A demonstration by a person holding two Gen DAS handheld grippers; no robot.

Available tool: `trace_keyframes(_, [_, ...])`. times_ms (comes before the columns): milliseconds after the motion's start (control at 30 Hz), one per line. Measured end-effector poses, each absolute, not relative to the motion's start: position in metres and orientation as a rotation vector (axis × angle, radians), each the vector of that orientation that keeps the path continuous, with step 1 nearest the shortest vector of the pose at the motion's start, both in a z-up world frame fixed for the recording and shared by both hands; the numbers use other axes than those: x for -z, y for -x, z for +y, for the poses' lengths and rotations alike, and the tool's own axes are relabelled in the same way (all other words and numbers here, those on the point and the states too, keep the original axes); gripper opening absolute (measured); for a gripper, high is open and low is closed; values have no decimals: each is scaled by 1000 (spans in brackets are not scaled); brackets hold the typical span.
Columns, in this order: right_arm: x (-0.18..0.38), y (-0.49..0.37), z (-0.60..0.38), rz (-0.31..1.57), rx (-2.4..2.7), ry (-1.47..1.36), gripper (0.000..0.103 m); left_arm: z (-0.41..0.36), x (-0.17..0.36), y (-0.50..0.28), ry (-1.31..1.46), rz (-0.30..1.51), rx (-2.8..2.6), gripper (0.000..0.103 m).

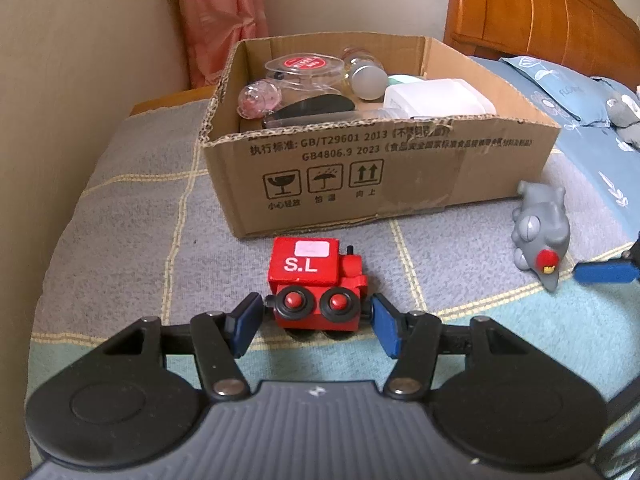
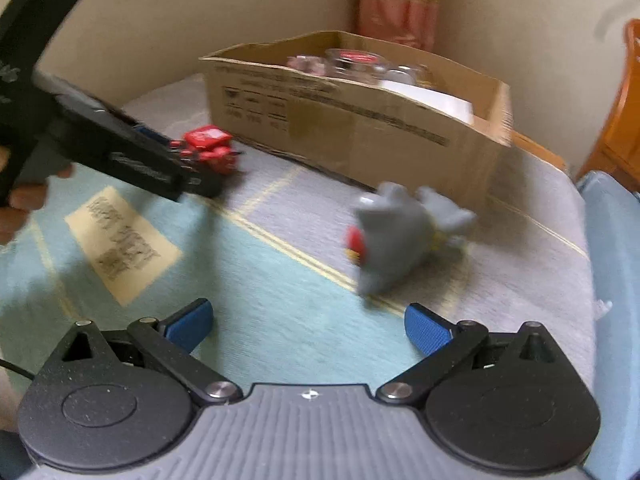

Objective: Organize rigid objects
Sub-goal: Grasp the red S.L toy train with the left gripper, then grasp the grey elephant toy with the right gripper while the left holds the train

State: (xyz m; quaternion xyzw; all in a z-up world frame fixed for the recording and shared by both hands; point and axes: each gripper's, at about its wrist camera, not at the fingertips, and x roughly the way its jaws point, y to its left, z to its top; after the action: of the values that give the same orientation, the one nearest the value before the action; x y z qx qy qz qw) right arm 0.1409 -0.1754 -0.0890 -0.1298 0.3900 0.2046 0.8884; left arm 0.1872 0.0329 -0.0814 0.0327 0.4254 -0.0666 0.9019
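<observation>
Left wrist view: the left gripper sits low on the bed with its blue pads apart, one on each side of the red toy train. The pads lie just beside the train's ends, at or very near its small black couplers; a firm clamp cannot be confirmed. Directly behind the train stands the cardboard box, open-topped and already holding several small items. The grey toy figure lies on its side to the right of the train, near the box's front corner.

Right wrist view (motion-blurred): the right gripper hovers with its fingers wide apart and nothing between them, short of the grey toy figure.

Handling, as judged: the train looks like painted wood, light and stiff, unlikely to deform. Its glossy faces and protruding wheels may slip, so the flat block sides of the body seem the safer hold, not the couplers. The figure appears moulded and rigid, with rounded contours; its broad body seems the best purchase.
</observation>
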Motion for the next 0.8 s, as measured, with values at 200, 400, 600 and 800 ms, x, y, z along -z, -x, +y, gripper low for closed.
trace_keyframes(200, [96,-167,-215,777,-413,200,103,34,83,-186,-56,874,134,58])
trace_keyframes(400, [101,-192,-223,723,-501,220,103,35,84,-186,-41,885,116,80])
trace_keyframes(600, [99,-195,-221,711,-536,233,103,35,87,-188,-31,886,107,96])
trace_keyframes(800, [100,-196,-216,709,-535,236,103,34,88,-192,-29,886,101,102])
